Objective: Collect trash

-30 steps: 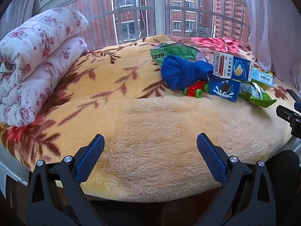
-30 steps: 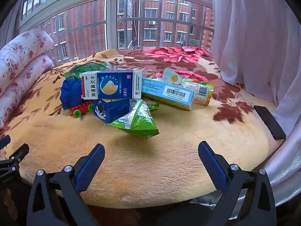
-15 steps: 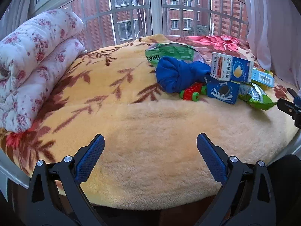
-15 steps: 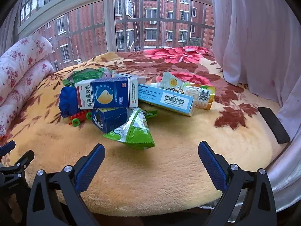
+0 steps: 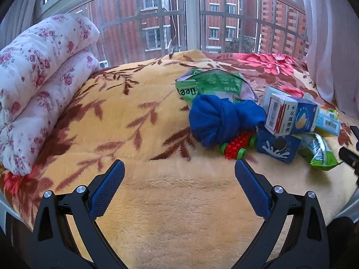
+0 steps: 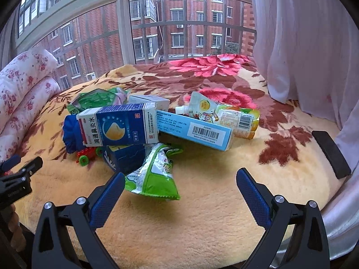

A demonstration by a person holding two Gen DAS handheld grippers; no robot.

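A heap of litter lies on a yellow flowered blanket (image 6: 202, 206). It holds a green snack bag (image 6: 154, 174), a blue and white medicine box (image 6: 119, 127), a dark blue cookie box (image 6: 128, 157), a long light blue box (image 6: 197, 130), a drink pouch (image 6: 204, 107) and a large green bag (image 5: 213, 84). My right gripper (image 6: 179, 188) is open, just short of the green snack bag. My left gripper (image 5: 179, 179) is open and empty, left of and short of the heap. The heap shows at the right in the left wrist view, with the medicine box (image 5: 291, 116) on top.
A knotted blue cloth (image 5: 219, 116) and a red and green toy car (image 5: 237, 143) lie against the heap. A rolled floral quilt (image 5: 38, 85) sits at the left. A black phone (image 6: 332, 154) lies by the white curtain (image 6: 309, 40). Barred windows stand behind.
Both grippers have moved forward toward the heap, which looks larger and nearer. The left view has swung a little right. Both stay open.
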